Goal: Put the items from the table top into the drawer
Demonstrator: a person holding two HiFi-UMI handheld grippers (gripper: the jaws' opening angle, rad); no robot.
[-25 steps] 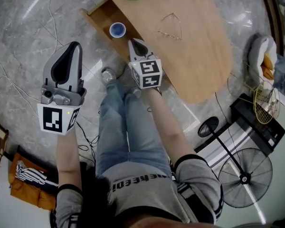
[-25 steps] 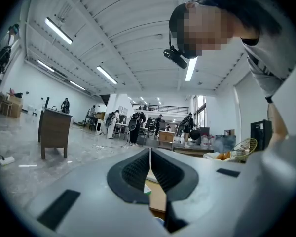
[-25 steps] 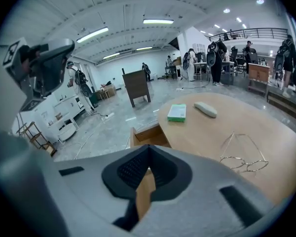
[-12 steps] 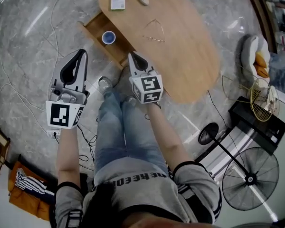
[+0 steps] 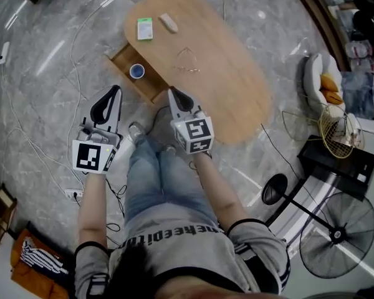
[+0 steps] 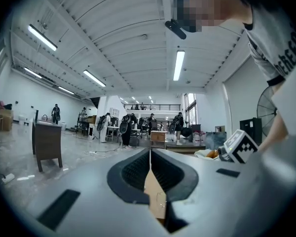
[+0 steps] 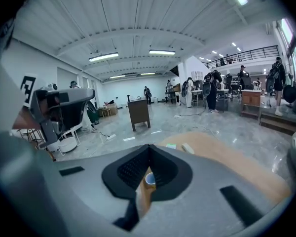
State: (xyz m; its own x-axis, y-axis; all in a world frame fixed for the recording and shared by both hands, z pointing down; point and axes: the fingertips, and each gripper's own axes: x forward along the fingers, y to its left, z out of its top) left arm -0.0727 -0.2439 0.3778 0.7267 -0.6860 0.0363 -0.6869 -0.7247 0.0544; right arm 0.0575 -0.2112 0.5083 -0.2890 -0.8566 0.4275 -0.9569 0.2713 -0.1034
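Observation:
An oval wooden table (image 5: 224,80) stands far below me. On its far end lie a green-and-white box (image 5: 145,28) and a small beige item (image 5: 168,22); thin wire glasses (image 5: 187,61) lie near the middle. The open drawer (image 5: 151,87) sticks out at the table's left side with a blue cup (image 5: 137,71) in it. My left gripper (image 5: 116,88) hangs over the floor left of the drawer, shut and empty (image 6: 150,154). My right gripper (image 5: 172,92) is high above the drawer's near end, also shut with nothing held (image 7: 149,147); the right gripper view shows the cup (image 7: 150,179) and box (image 7: 171,145).
The person's legs and shoes (image 5: 137,131) stand by the drawer. Cables and a power strip (image 5: 75,194) lie on the marble floor at left. A standing fan (image 5: 336,232), a black case (image 5: 336,161), a wire basket (image 5: 336,126) and a cushioned seat (image 5: 321,83) are at right.
Both grippers have lifted up and away from the drawer. The table and drawer now look smaller and farther below, and more of the tabletop shows.

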